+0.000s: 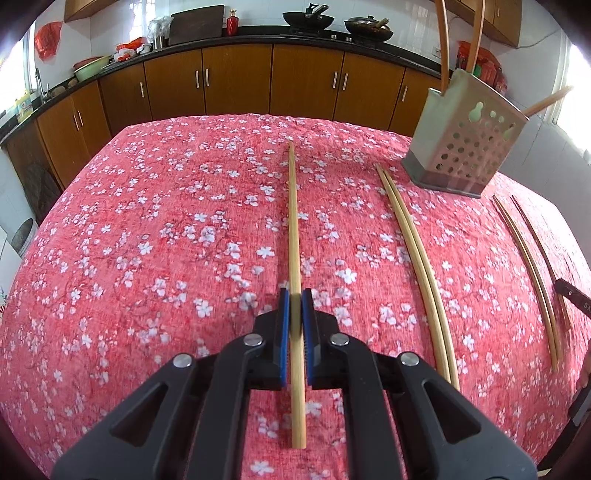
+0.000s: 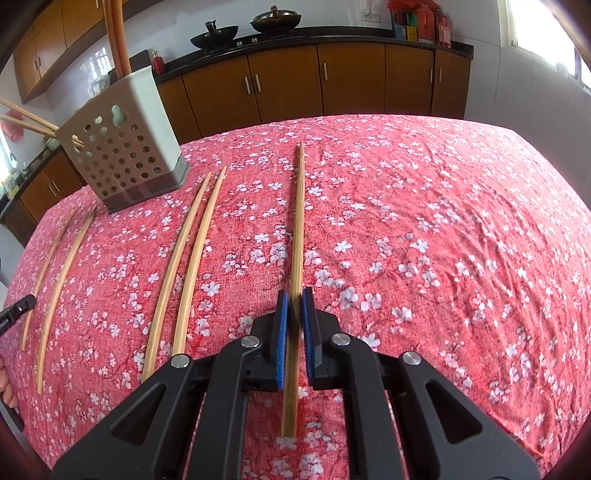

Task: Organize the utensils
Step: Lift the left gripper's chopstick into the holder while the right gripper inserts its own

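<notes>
My left gripper is shut on a pair of wooden chopsticks that point away along the table. My right gripper is shut on another pair of chopsticks. A beige perforated utensil holder stands at the far right in the left wrist view and at the far left in the right wrist view, with several chopsticks sticking out of it. Between the grippers lie two loose pairs: one near pair and one farther pair.
The table wears a red floral cloth. Brown kitchen cabinets and a dark counter with woks run behind it. The other gripper's black tip shows at each view's edge.
</notes>
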Available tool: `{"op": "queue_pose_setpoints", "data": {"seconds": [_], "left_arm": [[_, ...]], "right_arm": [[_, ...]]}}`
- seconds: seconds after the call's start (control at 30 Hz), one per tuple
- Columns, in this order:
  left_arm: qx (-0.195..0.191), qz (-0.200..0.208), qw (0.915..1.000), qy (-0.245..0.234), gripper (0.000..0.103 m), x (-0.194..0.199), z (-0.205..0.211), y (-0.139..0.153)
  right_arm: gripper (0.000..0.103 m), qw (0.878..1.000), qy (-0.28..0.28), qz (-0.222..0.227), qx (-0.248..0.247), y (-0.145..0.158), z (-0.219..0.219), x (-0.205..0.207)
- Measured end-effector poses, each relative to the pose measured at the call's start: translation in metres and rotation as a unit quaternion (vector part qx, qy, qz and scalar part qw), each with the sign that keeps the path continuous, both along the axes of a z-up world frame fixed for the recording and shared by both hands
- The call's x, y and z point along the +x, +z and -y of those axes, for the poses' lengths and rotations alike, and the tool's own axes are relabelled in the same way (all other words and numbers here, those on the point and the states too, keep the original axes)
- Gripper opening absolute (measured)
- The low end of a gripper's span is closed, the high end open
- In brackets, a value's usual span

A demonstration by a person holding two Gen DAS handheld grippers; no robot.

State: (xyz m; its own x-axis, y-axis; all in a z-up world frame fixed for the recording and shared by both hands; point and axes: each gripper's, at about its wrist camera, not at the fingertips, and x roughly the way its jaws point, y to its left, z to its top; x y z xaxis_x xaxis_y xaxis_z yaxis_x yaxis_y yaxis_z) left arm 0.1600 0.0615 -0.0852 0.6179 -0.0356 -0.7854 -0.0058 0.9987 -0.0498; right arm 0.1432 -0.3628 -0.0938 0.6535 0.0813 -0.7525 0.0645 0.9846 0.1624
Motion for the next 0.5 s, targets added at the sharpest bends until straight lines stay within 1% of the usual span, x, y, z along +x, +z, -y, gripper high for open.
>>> {"op": "queue_pose_setpoints", "data": {"seconds": [0.13, 0.2, 0.3, 0.43, 0.5], "left_arm": [[0.011, 0.0, 0.9999, -0.002, 0.008, -0.001, 0.003, 0.0], [0.006, 0.007, 1.0, -0.004, 0.008, -0.003, 0.001, 0.005], [0.003, 0.029, 0.9996, -0.005, 0.008, -0.012, -0.001, 0.021], [-0.005, 0.071, 0.9974, -0.006, 0.008, -0.021, 0.0, 0.052], [-0.013, 0.094, 0.9955, -0.007, 0.008, -0.025, 0.001, 0.069]], "right_arm": [[0.008, 1.0, -0.002, 0.0, 0.0, 0.001, 0.001, 0.001], [0.008, 1.0, -0.005, 0.012, 0.005, 0.009, 0.001, -0.003], [0.008, 0.999, -0.008, 0.036, 0.009, 0.023, 0.004, -0.009], [0.008, 0.997, -0.014, 0.072, 0.012, 0.049, 0.006, -0.016], [0.008, 0.995, -0.017, 0.098, 0.015, 0.065, 0.007, -0.02]]}}
